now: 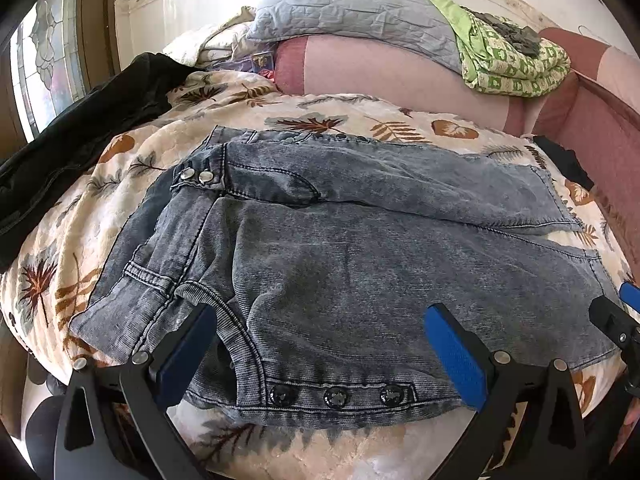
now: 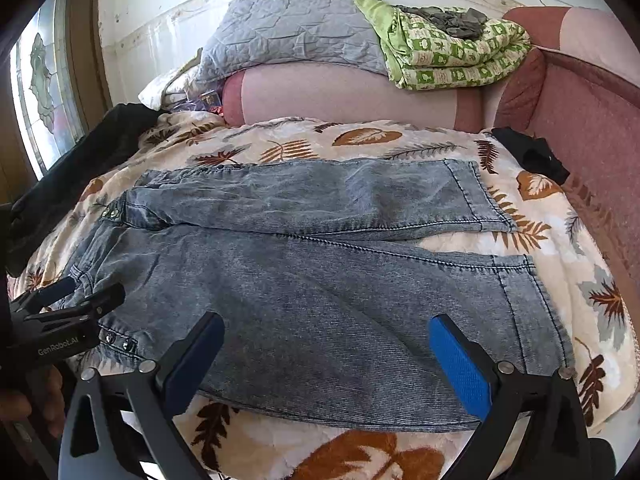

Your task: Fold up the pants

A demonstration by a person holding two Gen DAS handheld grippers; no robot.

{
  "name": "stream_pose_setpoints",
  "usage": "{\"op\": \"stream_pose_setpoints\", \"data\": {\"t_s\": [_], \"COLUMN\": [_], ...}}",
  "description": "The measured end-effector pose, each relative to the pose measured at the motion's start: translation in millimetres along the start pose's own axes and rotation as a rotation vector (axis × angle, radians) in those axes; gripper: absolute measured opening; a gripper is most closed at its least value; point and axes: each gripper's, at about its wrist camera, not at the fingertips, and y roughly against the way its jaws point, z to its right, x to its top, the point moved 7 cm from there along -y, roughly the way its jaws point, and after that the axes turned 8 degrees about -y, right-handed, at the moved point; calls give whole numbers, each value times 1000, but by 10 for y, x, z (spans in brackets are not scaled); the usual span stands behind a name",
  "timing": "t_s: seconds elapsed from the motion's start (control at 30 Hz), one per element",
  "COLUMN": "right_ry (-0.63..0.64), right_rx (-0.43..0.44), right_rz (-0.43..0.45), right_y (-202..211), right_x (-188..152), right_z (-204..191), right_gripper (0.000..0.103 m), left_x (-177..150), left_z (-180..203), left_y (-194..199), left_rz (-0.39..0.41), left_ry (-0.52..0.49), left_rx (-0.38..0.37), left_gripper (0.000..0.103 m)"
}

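Observation:
Grey-blue denim pants [image 1: 340, 248] lie spread flat on a leaf-print blanket, waistband to the left and both legs running right; they also show in the right wrist view [image 2: 320, 280]. My left gripper [image 1: 320, 320] is open and empty, hovering over the near edge at the waistband, by a row of dark snap buttons [image 1: 336, 396]. My right gripper [image 2: 326, 332] is open and empty over the near leg, closer to its hem. The left gripper's fingers [image 2: 80, 300] show at the left edge of the right wrist view, and a right gripper finger [image 1: 630, 296] at the right edge of the left view.
The leaf-print blanket [image 2: 360, 136] covers a bed. A black garment [image 1: 80, 128] lies at the left and another dark item [image 2: 532, 156] at the right. Behind are a pink bolster [image 2: 340, 96], a grey quilted pillow [image 2: 288, 28] and a folded green blanket [image 2: 448, 52]. A window [image 1: 44, 60] is at the left.

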Motion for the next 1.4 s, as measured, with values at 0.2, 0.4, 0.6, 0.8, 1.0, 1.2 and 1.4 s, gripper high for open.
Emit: {"op": "stream_pose_setpoints", "data": {"t_s": [0.2, 0.4, 0.6, 0.8, 1.0, 1.2, 1.4], "right_ry": [-5, -9, -20, -27, -27, -27, -33], "right_rx": [8, 11, 14, 18, 23, 26, 25], "right_rz": [0, -2, -6, -16, -14, -15, -15], "right_y": [3, -9, -24, -50, -53, -56, -54], "right_x": [-7, -10, -32, -42, -29, -31, -37], "right_z": [-3, 3, 41, 66, 57, 43, 48], "right_gripper": [103, 103, 103, 103, 103, 103, 103], "left_x": [-12, -7, -22, -32, -28, -31, -46], "left_z": [2, 8, 24, 24, 9, -10, -22], "left_y": [16, 21, 6, -9, -13, -9, -8], "left_rz": [-2, -3, -12, -19, -23, -22, -21], "left_ry": [-4, -13, -19, -21, -22, -20, -19], "left_rx": [9, 15, 16, 19, 25, 27, 27], "left_gripper": [103, 103, 103, 103, 103, 103, 103]}}
